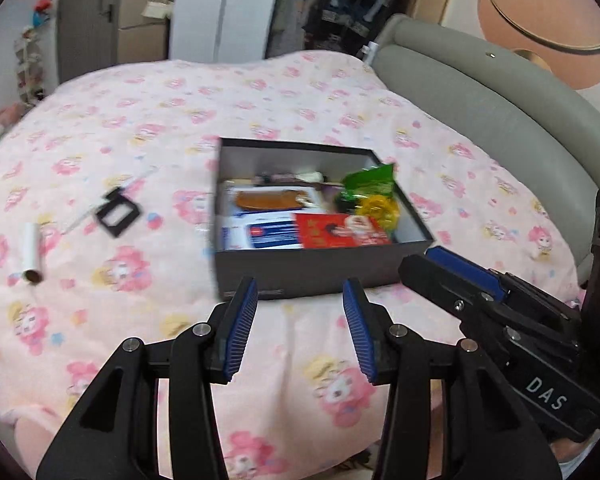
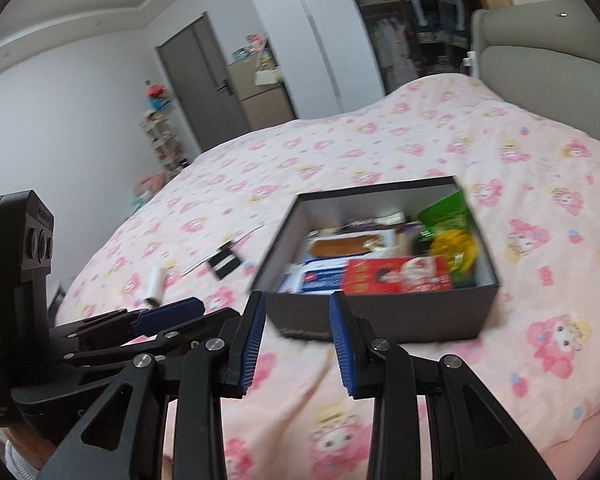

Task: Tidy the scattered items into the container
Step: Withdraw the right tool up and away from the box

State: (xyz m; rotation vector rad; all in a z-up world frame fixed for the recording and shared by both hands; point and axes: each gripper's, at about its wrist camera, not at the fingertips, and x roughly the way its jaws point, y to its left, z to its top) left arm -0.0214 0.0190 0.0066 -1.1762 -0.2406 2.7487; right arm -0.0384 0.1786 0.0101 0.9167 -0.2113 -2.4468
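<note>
A dark open box (image 1: 316, 270) (image 2: 380, 314) sits on the pink bed, holding a red packet (image 1: 340, 230) (image 2: 396, 276), a green bag (image 1: 370, 182) (image 2: 444, 216), a yellow item and other packs. Left of it lie a black square frame (image 1: 118, 212) (image 2: 225, 262) and a white paper roll (image 1: 31, 252) (image 2: 155, 282). My left gripper (image 1: 300, 300) hangs open and empty in front of the box. My right gripper (image 2: 298, 310) is also open and empty, just short of the box's near wall. Each gripper shows in the other's view, right (image 1: 460, 276), left (image 2: 168, 312).
The pink patterned quilt (image 1: 180, 120) covers the whole bed. A grey padded headboard (image 1: 480, 92) curves along the right. Behind stand a door, a wardrobe and shelves. A thin white strip lies by the black frame.
</note>
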